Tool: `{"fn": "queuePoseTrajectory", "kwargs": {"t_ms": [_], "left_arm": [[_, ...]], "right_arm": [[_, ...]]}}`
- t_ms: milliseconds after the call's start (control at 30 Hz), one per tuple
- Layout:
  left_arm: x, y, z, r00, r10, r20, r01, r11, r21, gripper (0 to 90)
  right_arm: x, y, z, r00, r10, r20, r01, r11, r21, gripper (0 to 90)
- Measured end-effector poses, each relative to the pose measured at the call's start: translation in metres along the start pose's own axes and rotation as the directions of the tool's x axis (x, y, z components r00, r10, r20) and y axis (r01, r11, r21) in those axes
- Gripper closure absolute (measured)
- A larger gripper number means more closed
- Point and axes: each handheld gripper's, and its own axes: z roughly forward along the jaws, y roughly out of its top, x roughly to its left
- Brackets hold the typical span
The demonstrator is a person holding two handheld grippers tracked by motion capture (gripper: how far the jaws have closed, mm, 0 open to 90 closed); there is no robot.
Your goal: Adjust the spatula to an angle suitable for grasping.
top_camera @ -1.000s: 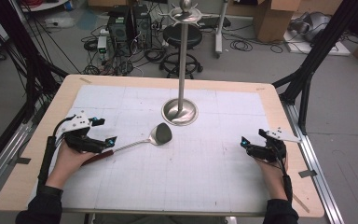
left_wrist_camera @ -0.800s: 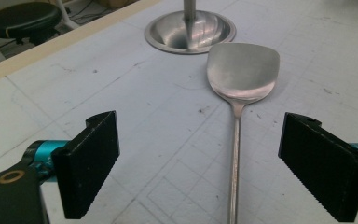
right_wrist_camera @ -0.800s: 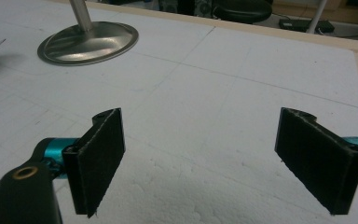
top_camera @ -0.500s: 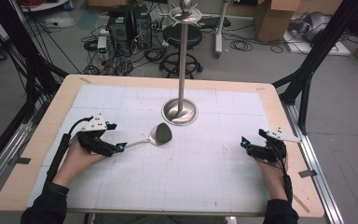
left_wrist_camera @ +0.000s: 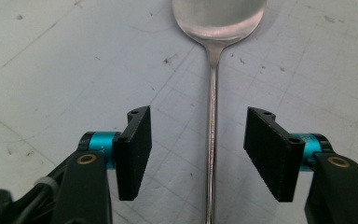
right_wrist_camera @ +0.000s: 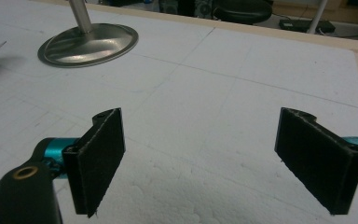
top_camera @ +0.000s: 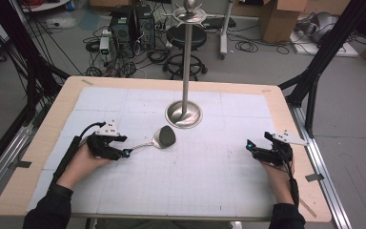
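The left gripper [left_wrist_camera: 198,154] straddles the handle of the spoon [left_wrist_camera: 213,116], which lies flat on the surface [top_camera: 209,191] with its bowl ahead of the gripper. Its jaws have just been closing, half open now, pads not yet touching the handle. This looks like the grasp step; next, finish closing squarely, then lift. The right gripper [right_wrist_camera: 216,163] rests wide open and empty.

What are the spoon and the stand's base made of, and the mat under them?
Spoon: looks like polished steel, with mirror glare on bowl and handle. Base: brushed-looking silver metal with soft reflections. Mat: probably white foam board, with a matte pebbled surface and a faint grid.
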Motion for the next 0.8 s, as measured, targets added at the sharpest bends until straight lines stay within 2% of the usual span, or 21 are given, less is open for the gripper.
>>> {"fn": "queuePoseTrajectory", "kwargs": {"t_ms": [100,167,400,500,667,800], "left_arm": [[0.0,0.0,0.003,0.9999,-0.003,0.014,0.003,0.9999,0.015,48.8],[0.0,0.001,0.004,0.9998,0.011,0.016,-0.011,0.9994,0.034,52.1],[0.0,0.0,0.008,0.9997,-0.002,0.023,0.001,0.9981,0.062,60.0],[0.001,-0.001,0.011,0.9998,-0.011,0.014,0.01,0.9955,0.095,63.2],[0.003,0.0,0.012,0.999,-0.029,0.036,0.025,0.9941,0.106,69.5],[0.002,0.005,0.014,0.9989,-0.018,0.044,0.012,0.9902,0.139,75.3]], "right_arm": [[0.0,0.0,0.0,1.0,-0.002,-0.003,0.002,1.0,-0.003,15.3],[0.0,0.0,0.0,1.0,0.003,-0.002,-0.003,1.0,-0.001,15.3],[0.0,0.0,0.0,1.0,0.001,-0.002,-0.001,1.0,-0.001,15.3],[0.0,0.0,0.0,1.0,-0.005,-0.004,0.005,1.0,-0.004,15.4],[0.0,0.0,0.0,1.0,-0.003,-0.005,0.003,1.0,-0.003,15.5],[0.0,0.0,0.001,0.9999,-0.008,-0.007,0.008,1.0,0.003,15.4]]}}
